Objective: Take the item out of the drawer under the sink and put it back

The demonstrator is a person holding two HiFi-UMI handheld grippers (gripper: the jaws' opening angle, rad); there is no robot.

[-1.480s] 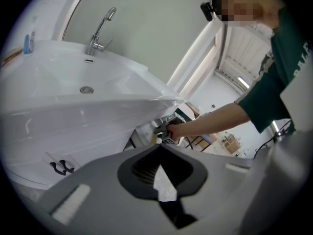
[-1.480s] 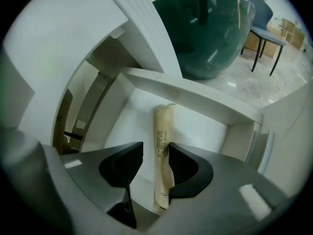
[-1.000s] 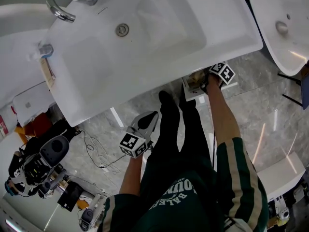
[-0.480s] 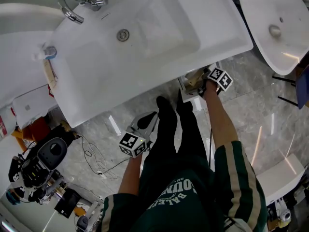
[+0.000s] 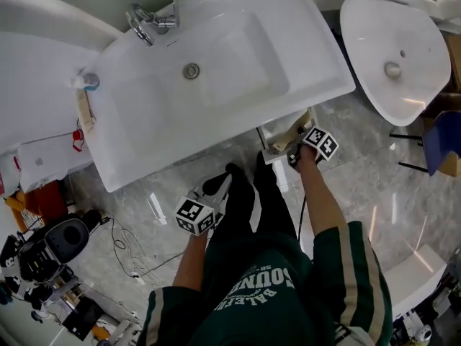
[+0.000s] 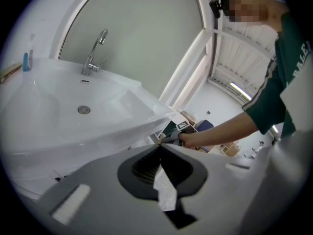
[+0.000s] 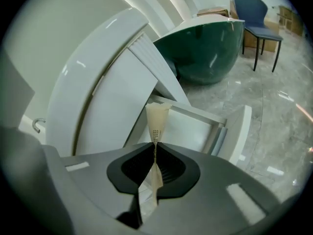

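Under the white sink [image 5: 216, 85] a white drawer [image 5: 270, 141] [image 7: 193, 127] stands pulled out. Just over the drawer is my right gripper [image 5: 294, 150] [image 7: 155, 146], shut on a thin beige packet [image 7: 157, 117] [image 5: 294, 131]. The packet sticks out past the fingertips, edge-on and upright, with small print on it. The left gripper [image 5: 223, 184] [image 6: 159, 148] hangs by the person's left leg, below the sink's front edge, pointing up at the sink. Its jaws are closed, and I see nothing gripped between them.
A second basin [image 5: 392, 56], dark green underneath [image 7: 210, 48], stands to the right, with a blue chair [image 7: 254, 13] behind it. The tap [image 5: 148, 20] is at the sink's back. Cables and equipment [image 5: 50, 244] lie on the marble floor at left.
The head view has swung, so the sink and drawer now sit further left in it. The right gripper stays at the open drawer with the beige packet. The left gripper has hardly moved.
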